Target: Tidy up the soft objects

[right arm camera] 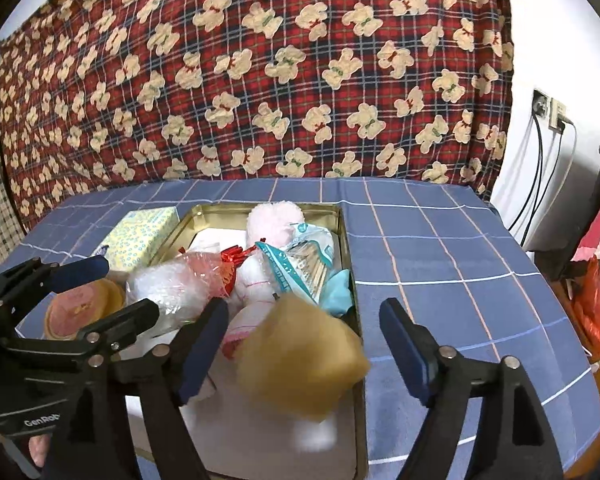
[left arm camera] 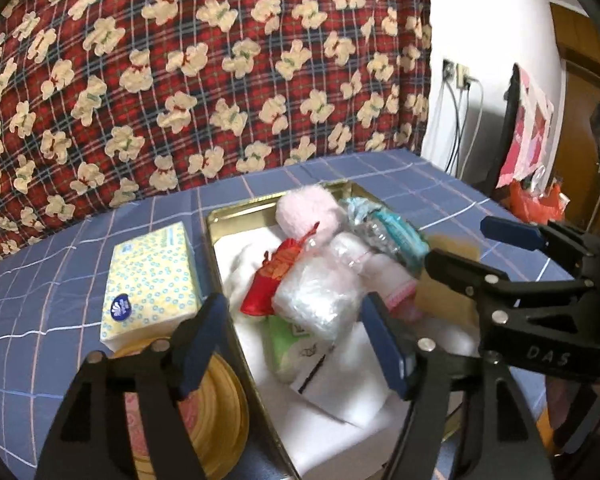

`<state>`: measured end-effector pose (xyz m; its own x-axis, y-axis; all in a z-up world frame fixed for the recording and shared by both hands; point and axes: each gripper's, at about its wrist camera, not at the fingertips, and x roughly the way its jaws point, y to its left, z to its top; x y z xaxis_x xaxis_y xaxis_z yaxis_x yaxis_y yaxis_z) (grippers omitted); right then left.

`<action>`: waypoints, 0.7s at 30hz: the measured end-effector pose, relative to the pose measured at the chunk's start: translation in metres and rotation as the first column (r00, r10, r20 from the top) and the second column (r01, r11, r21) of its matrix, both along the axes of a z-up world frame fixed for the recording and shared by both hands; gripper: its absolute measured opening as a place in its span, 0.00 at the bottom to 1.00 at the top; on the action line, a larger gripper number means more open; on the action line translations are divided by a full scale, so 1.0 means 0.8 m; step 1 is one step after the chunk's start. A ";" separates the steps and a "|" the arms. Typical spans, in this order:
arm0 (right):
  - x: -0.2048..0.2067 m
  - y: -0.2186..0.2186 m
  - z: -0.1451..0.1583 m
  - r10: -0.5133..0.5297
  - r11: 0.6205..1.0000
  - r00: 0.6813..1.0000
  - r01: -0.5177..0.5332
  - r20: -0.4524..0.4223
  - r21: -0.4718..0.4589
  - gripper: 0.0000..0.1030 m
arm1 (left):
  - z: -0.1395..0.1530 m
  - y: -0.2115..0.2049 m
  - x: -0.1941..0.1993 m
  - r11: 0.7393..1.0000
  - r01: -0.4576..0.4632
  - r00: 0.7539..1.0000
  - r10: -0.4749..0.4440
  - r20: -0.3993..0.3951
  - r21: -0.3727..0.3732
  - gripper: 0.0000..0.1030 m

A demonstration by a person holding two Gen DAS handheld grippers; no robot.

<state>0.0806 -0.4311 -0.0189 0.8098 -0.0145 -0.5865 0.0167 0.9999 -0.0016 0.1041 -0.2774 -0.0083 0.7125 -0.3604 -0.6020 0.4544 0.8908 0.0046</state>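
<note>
Insp. note: gold tin sits mid-surface on blue checked cloth, already loaded w/ soft goods: pink plush, red pouch, clear-wrapped white bundle, teal-printed packet.

Yellow sponge-like pad is blurred, lying over tin's near right corner, between right gripper jaws but not pressed. Those jaws stand well apart.

Left gripper jaws also apart, hovering over the clear bundle at tin's left half; nothing clamped.

Tissue pack remains outside, just beside tin's left wall. A round yellow tin sits near it.

Handling, est.: tissue pack looks light and squashy, w/ slick film wrap. Take across the short sides near mid-length, moderate squeeze, else it may slip or buckle. Yellow pad prob. v. light and springy; could roll off the rim, so a nudge inward seems advisable.
</note>
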 end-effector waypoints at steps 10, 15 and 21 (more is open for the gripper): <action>-0.033 0.002 0.019 -0.045 0.998 0.993 0.040 0.106 0.052 0.82 | 0.019 0.029 -0.025 0.997 -0.067 0.994 0.070 0.090 -0.035 0.91; -0.048 0.010 0.024 -0.061 0.997 0.987 0.053 0.148 0.060 0.82 | 0.024 0.044 -0.038 0.994 -0.097 0.986 0.104 0.129 -0.059 0.96; -0.063 0.016 0.026 -0.071 0.996 0.982 0.061 0.175 0.065 0.83 | 0.022 0.056 -0.047 0.991 -0.113 0.983 0.123 0.136 -0.077 0.97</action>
<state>0.0303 -0.4179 0.0017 0.8994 -0.0412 -0.4352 0.0775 0.9948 0.0660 0.0668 -0.2323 0.0094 0.8280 -0.3060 -0.4698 0.3453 0.9385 -0.0026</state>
